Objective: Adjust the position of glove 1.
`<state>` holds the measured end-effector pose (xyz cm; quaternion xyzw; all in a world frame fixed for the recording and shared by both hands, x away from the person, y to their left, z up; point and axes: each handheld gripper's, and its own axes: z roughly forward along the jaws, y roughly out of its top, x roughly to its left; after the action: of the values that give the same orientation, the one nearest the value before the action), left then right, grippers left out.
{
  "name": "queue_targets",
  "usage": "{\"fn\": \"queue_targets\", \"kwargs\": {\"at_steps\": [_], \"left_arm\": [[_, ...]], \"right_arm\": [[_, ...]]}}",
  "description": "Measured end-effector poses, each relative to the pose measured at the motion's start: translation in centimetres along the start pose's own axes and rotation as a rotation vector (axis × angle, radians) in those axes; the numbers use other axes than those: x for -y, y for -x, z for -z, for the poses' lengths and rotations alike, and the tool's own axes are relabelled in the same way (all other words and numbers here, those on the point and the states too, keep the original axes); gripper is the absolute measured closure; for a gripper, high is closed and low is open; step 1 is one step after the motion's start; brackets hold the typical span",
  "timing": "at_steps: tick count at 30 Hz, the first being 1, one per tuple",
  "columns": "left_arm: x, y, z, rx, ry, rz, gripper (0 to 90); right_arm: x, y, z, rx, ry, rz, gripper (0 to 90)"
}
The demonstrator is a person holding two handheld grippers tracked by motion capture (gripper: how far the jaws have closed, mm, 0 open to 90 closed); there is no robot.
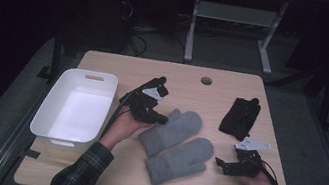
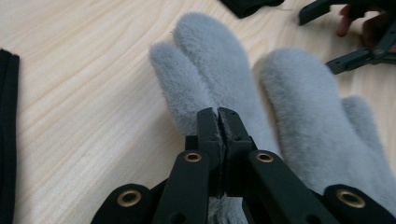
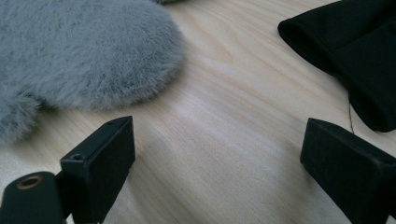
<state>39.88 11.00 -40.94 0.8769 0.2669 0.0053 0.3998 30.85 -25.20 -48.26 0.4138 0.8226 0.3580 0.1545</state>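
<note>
Your left tongs [image 2: 218, 116] are clamped on the far mitten's [image 2: 205, 70] cuff; your right tongs [image 3: 217, 154] stand apart beside the near mitten [image 3: 79, 51].

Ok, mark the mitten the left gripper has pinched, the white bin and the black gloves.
upper grey mitten [image 1: 178, 125], high view, middle of its palm
white bin [image 1: 46, 129], high view, near rim
black gloves [image 1: 239, 117], high view, middle of the fabric
</note>
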Motion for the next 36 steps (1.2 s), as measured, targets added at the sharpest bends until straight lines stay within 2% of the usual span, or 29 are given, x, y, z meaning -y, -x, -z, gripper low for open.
{"fn": "queue_targets", "kwargs": {"at_steps": [5, 15, 23, 28, 30, 33, 34, 35, 36], "left_arm": [[-0.3, 0.8, 0.8, -0.007, 0.008, -0.027, 88.4], [-0.7, 2.5, 2.8, -0.041, 0.045, -0.036, 88.6], [-1.2, 3.7, 2.8, -0.043, 0.058, -0.046, 88.6], [-1.4, 4.4, 2.6, -0.035, 0.039, -0.053, 88.6], [-1.5, 4.7, 2.6, -0.038, 0.04, -0.064, 88.5], [-1.5, 5.0, 2.7, -0.036, 0.04, -0.065, 88.5], [-1.5, 5.2, 2.7, -0.04, 0.041, -0.061, 88.6], [-1.5, 5.2, 2.8, -0.039, 0.04, -0.063, 88.6], [-1.5, 5.2, 2.9, -0.044, 0.041, -0.062, 88.6]], "right_arm": [[0.0, 0.0, 0.0, 0.0, -0.001, 0.0, 9.9], [0.0, 0.0, 0.0, 0.0, 0.001, 0.005, 10.1], [0.1, 0.0, 0.1, -0.004, 0.001, 0.004, 10.2], [0.1, 0.0, 0.1, -0.004, 0.001, 0.003, 10.4], [0.0, 0.1, 0.3, -0.006, 0.004, 0.006, 20.0], [-0.4, 0.0, 1.1, -0.023, -0.028, 0.009, 44.7], [-0.5, 0.0, 1.5, -0.039, -0.018, 0.025, 54.5], [-0.7, -0.2, 2.0, -0.058, -0.01, 0.02, 63.6], [-1.1, -0.6, 2.9, -0.122, 0.016, 0.02, 79.3]]}}
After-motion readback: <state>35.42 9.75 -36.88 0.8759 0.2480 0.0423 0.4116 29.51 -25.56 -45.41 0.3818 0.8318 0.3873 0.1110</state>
